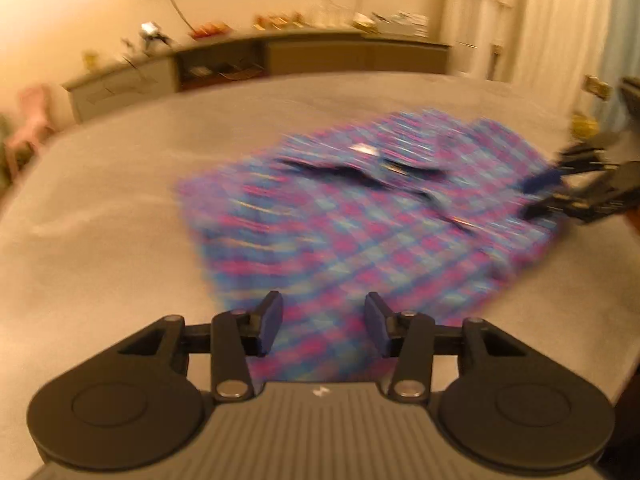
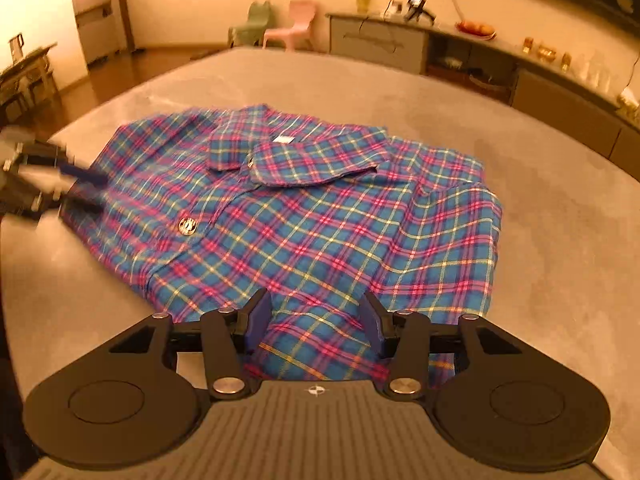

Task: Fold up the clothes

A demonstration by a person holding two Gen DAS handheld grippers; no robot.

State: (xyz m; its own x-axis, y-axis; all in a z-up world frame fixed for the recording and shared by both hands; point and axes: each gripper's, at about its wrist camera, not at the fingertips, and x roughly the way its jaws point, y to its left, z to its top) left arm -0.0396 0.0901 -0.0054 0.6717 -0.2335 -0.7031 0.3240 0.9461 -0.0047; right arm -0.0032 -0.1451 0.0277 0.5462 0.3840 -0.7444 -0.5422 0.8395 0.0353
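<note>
Right wrist view: nearest, the right gripper [image 2: 316, 326] hangs spread and empty over the plaid shirt [image 2: 304, 216] hem at 6 o'clock. The shirt lies partly folded mid-table [image 2: 560, 240]; soft, light, it likely needs edge pinches. Left gripper [image 1: 324, 330], spread too, blurs at 9 o'clock.

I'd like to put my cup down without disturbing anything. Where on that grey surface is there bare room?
The grey surface is bare right of the plaid shirt and beyond its collar. The near edge, by both grippers, is crowded.
</note>
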